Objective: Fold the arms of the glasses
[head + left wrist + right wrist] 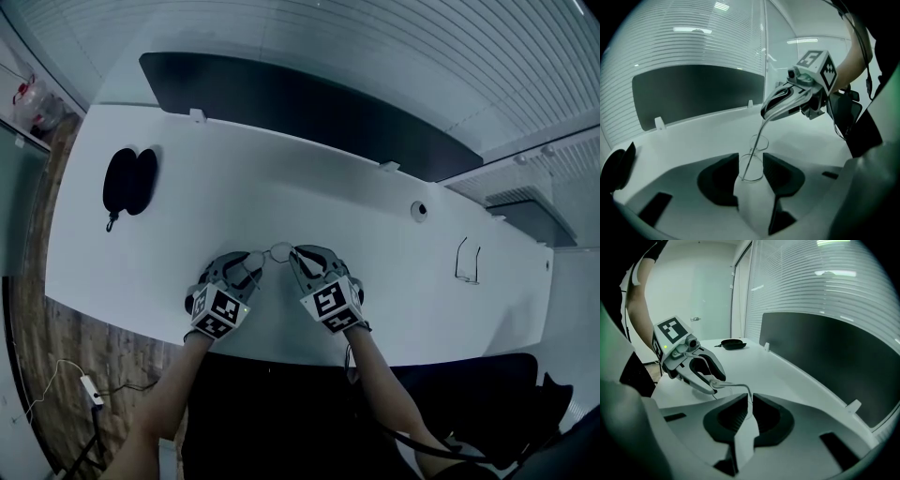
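At the near edge of the tabletop (pixel 281 187), about midway along it, the glasses (pixel 281 250) are stretched between the two grippers. Whether they touch the white surface I cannot tell. The left gripper (pixel 751 162) has its pads set against the rim of one lens (pixel 752 168). The right gripper (pixel 749 403) is pinched almost together on the thin arm (pixel 755 143), near its curved end.

This looks like a bare wire frame, so I judge it very light, springy and easy to bend out of true, with slick lenses that could slide between pads. It seems best to hold the front steady by the rim, close to the hinge. The arm can then be pushed gently inward, so that the hinge turns rather than the wire flexing.

A black case (pixel 129 181) lies at the far left, and another pair of glasses (pixel 468 261) sits well off to the right. A dark panel (pixel 309 108) runs along the far side. None of these is in the way. The only crowding comes from the grippers themselves, since the folding arm must swing in towards the left one.
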`<control>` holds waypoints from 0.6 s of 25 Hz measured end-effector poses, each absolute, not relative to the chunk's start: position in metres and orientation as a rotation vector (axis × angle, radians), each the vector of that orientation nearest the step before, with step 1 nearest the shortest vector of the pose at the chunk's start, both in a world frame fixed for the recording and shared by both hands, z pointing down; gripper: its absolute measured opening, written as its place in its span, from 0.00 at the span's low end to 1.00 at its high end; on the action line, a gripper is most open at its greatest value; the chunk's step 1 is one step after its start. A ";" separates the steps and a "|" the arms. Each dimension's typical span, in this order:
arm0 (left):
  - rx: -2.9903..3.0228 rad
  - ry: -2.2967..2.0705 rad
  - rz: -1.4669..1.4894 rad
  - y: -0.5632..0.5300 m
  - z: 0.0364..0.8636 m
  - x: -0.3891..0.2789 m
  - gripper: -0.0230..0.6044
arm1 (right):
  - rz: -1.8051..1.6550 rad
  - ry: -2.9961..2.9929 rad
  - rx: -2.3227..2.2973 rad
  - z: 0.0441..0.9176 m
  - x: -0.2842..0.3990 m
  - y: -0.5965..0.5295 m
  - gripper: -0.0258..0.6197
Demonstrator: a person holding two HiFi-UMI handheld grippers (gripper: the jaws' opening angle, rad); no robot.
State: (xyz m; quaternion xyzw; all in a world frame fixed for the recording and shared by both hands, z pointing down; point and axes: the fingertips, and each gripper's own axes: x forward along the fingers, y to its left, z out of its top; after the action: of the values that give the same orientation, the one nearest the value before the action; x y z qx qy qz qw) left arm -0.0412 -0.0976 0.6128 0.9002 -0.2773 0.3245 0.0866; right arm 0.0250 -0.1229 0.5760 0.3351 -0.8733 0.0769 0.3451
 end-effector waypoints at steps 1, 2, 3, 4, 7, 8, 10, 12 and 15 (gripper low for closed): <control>2.676 -0.832 0.980 -0.098 0.615 -0.041 0.29 | 0.193 -2.262 0.869 0.575 0.025 -0.122 0.10; 2.670 -0.838 0.994 -0.098 0.617 -0.042 0.25 | 0.187 -2.255 0.870 0.575 0.025 -0.122 0.10; 2.664 -0.844 1.009 -0.098 0.619 -0.042 0.20 | 0.181 -2.249 0.872 0.575 0.025 -0.121 0.09; 2.657 -0.849 1.025 -0.098 0.621 -0.042 0.16 | 0.175 -2.243 0.872 0.576 0.025 -0.121 0.08; 2.643 -0.857 1.074 -0.100 0.627 -0.043 0.10 | 0.155 -2.227 0.861 0.577 0.024 -0.120 0.07; 2.643 -0.855 1.090 -0.100 0.628 -0.043 0.07 | 0.150 -2.222 0.858 0.577 0.024 -0.120 0.07; 2.650 -0.840 1.130 -0.099 0.630 -0.042 0.06 | 0.144 -2.209 0.856 0.578 0.023 -0.119 0.07; 2.663 -0.823 1.178 -0.097 0.633 -0.040 0.05 | 0.136 -2.202 0.849 0.578 0.018 -0.117 0.07; 2.673 -0.847 1.187 -0.097 0.633 -0.040 0.05 | 0.118 -2.191 0.836 0.581 0.011 -0.115 0.07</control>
State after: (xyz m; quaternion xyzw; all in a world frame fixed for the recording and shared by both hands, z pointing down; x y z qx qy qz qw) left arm -0.0399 -0.0971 0.6325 0.8768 -0.2780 0.3893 0.0486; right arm 0.0109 -0.1146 0.5811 0.3284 -0.8606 0.0463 0.3865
